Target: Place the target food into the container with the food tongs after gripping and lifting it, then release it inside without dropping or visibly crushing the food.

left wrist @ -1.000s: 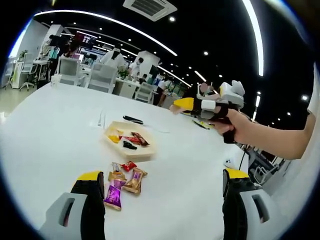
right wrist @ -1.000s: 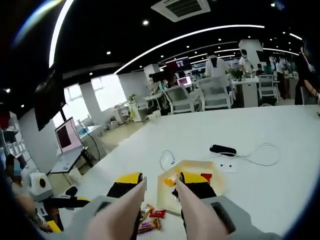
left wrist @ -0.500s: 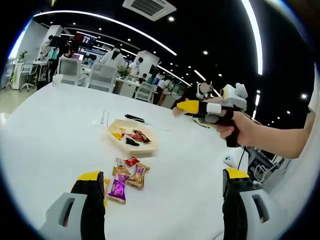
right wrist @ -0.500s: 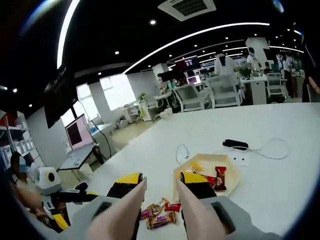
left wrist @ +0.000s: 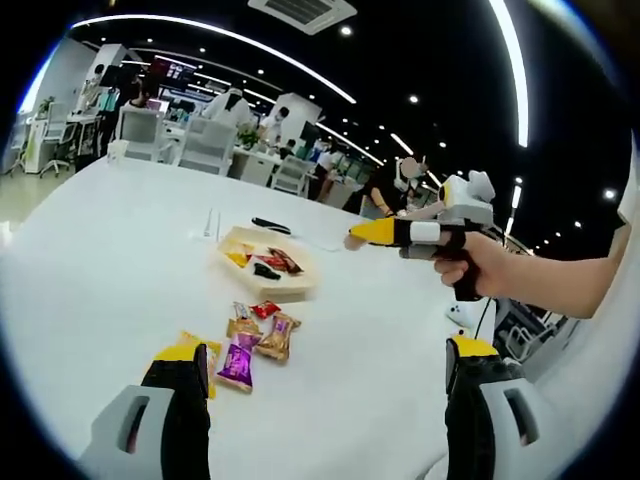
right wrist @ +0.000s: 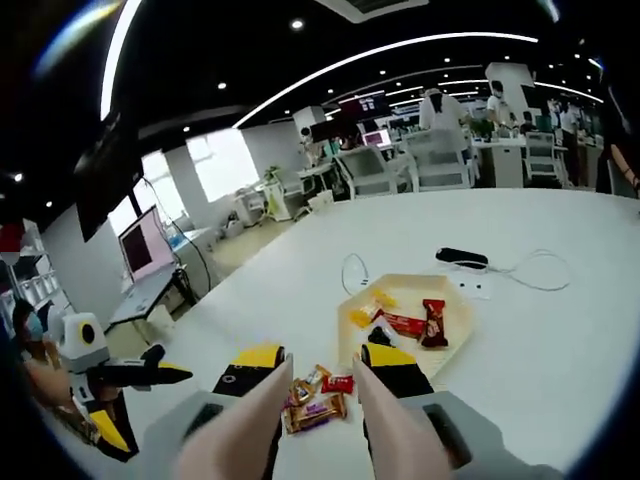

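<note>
From my left gripper view I see the pale wooden tray (left wrist: pixel 262 287) sitting on the white table (left wrist: pixel 100 240), holding a yellow-wrapped candy (left wrist: pixel 238 258), a red-wrapped one (left wrist: pixel 274 263) and a dark one (left wrist: pixel 265 270). Just short of the tray, loose on the table, lies a small heap of wrapped candies (left wrist: pixel 250 338), a purple one (left wrist: pixel 238 362) among them. My left gripper (left wrist: pixel 325 400) hangs above the table with its jaws spread wide and nothing between them. The right gripper (left wrist: pixel 385 232) is held up in a hand (left wrist: pixel 478 272), off to the side of the tray; in the right gripper view it (right wrist: pixel 320 372) carries pale tongs (right wrist: pixel 385 430) whose two arms stand slightly apart, gripping no food, their tips above the loose candies (right wrist: pixel 315 400). Beyond the tray (right wrist: pixel 452 335) lie a white cable (right wrist: pixel 530 275) and a black device (right wrist: pixel 462 258)
</note>
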Available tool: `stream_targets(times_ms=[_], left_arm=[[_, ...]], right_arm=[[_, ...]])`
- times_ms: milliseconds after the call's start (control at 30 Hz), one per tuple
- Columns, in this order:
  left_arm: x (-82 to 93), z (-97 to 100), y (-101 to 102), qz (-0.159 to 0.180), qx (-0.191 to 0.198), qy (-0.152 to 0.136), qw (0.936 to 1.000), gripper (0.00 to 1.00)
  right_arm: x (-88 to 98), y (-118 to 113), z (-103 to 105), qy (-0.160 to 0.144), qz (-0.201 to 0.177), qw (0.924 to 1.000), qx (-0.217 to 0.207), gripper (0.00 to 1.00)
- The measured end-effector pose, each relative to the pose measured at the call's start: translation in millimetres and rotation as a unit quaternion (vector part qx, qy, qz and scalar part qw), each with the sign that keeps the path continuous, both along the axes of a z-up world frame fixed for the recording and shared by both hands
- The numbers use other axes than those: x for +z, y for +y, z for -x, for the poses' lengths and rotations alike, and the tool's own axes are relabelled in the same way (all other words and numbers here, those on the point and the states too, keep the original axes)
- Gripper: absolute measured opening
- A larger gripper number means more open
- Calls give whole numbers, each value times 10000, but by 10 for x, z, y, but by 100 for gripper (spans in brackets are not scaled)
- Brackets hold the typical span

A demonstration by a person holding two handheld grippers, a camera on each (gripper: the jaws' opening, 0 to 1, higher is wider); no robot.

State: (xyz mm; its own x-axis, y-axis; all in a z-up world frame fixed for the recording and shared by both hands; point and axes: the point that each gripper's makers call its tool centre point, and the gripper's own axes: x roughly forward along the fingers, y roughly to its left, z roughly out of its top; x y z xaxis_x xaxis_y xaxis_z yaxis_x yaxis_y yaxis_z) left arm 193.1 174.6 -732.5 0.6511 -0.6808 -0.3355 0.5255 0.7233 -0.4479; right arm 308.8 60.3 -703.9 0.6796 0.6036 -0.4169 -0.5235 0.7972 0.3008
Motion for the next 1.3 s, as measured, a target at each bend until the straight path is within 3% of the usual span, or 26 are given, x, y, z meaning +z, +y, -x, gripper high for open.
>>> stream_targets(times_ms=[833, 1300], left_arm=[[-105, -192, 39, -60, -15, 43, 10000, 99], [-178, -222, 24, -90, -119, 145, 9998, 99]], right_arm=[[-426, 118, 44, 468, 64, 9987, 202, 30], [-570, 266, 145, 699, 69, 9970, 312, 30]])
